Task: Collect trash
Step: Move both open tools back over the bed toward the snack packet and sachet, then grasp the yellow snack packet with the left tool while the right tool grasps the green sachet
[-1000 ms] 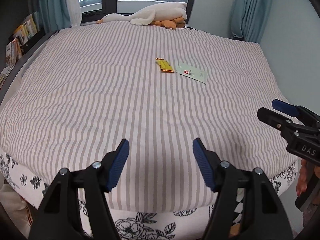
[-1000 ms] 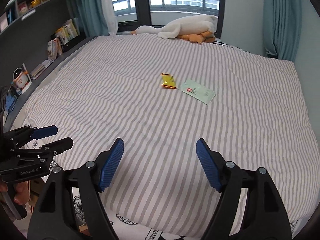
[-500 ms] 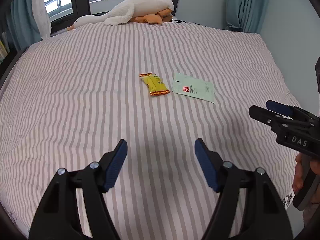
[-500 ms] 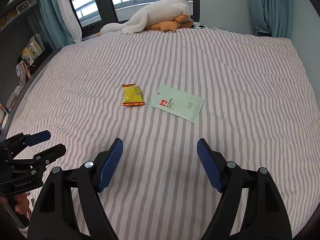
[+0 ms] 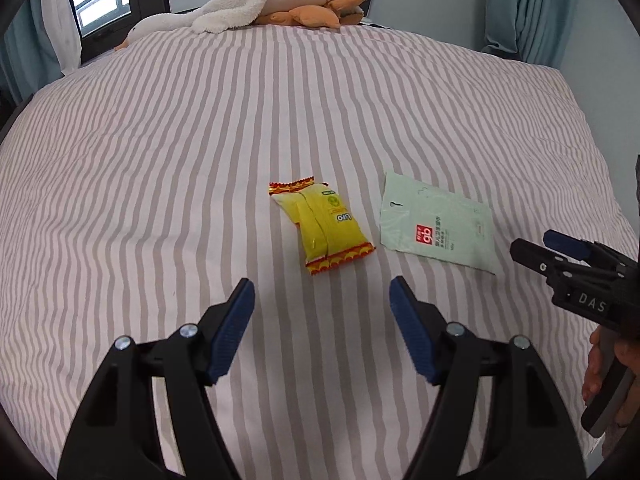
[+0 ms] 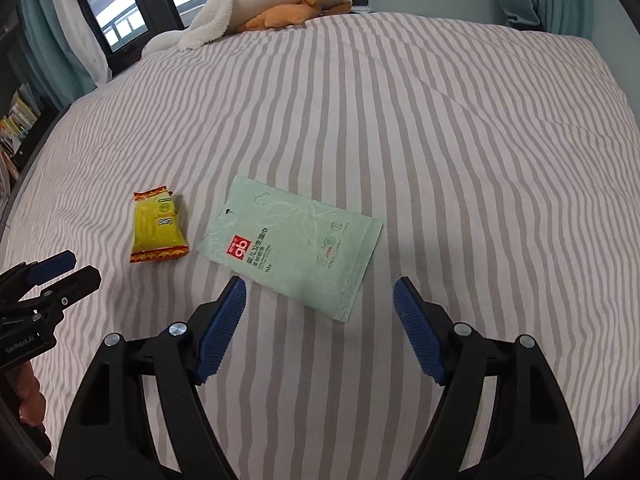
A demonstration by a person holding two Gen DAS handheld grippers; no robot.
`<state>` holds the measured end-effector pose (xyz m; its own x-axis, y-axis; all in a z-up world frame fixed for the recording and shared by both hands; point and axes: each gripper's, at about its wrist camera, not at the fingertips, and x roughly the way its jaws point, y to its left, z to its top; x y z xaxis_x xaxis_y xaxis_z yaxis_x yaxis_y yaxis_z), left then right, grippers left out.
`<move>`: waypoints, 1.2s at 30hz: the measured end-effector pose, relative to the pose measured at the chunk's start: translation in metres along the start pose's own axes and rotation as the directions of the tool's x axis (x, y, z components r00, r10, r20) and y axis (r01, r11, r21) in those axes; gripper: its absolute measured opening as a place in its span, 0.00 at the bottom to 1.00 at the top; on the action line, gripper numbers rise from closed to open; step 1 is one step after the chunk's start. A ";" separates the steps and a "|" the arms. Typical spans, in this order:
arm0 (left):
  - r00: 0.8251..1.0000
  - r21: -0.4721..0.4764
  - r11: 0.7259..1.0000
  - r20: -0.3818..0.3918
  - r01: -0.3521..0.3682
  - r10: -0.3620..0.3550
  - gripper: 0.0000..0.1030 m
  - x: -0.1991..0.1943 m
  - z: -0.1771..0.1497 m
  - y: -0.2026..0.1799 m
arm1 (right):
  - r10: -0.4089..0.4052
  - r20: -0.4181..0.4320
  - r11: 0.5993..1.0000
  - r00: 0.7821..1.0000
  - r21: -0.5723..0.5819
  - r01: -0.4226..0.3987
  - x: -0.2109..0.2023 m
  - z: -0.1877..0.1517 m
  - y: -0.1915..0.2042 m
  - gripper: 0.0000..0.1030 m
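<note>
Nearest, left gripper: blue pads spread wide, nothing between them, hanging above the striped bedcover and pointing steeply down. Right gripper: same wide spread, empty, also above the cover. Each gripper shows at the edge of the other's view, side-on; a hand grips the right one's handle

Just past the left gripper's tips lies a yellow snack wrapper, flat on the cover, red-orange crimped ends, seam side up, long axis running slightly diagonal. Not touching either pad

Beside it, to its right in both views, a pale green flat packet with a red square logo and small print. It lies flat, corner toward the camera in the right wrist view; its near edge sits just ahead of the right gripper's left pad and partly lines up with the gap between the pads. Whether that pad overlaps the packet or only sits above it, cannot tell. Wrapper and packet are near each other but apart, a strip of cover between them

Both pieces sit around the middle of the bed

Farther: bare striped cover with shallow folds. At the far edge, a white plush goose lying along the headboard side, with an orange plush tucked against it. Behind these, dark-framed windows and teal curtains at both sides. Books on a shelf at far left in the right wrist view
</note>
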<state>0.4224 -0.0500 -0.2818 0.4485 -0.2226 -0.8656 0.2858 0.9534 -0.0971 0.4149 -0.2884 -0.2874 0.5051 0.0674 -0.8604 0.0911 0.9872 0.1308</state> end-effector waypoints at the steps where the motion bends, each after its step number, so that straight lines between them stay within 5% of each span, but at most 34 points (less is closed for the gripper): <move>1: 1.000 -0.003 1.000 0.001 -0.004 0.004 0.68 0.006 0.003 -0.001 | 0.001 -0.002 1.000 1.000 0.003 -0.001 0.004 0.001 -0.002 0.71; 14: 0.999 -0.026 1.000 -0.053 -0.012 0.011 0.68 0.084 0.029 -0.006 | 0.068 -0.091 0.997 0.994 0.039 -0.065 0.071 0.010 -0.017 0.72; 22: 0.997 -0.016 1.000 -0.076 0.002 -0.003 0.66 0.107 0.024 -0.004 | 0.137 -0.078 0.989 0.987 0.065 -0.132 0.079 0.006 -0.014 0.78; 29: 0.998 0.007 1.000 -0.064 -0.006 0.007 0.47 0.104 0.017 0.000 | 0.206 -0.069 0.978 0.976 0.034 -0.204 0.072 0.006 0.003 0.35; 36: 0.999 -0.002 1.000 -0.053 0.000 0.000 0.41 0.091 0.013 0.018 | 0.329 -0.029 0.943 0.944 0.066 -0.327 0.045 0.002 0.010 0.12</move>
<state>0.4793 -0.0563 -0.3564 0.4026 -0.2112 -0.8907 0.2841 0.9538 -0.0978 0.4409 -0.2759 -0.3241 0.4816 0.3926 -0.7835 -0.0222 0.8992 0.4369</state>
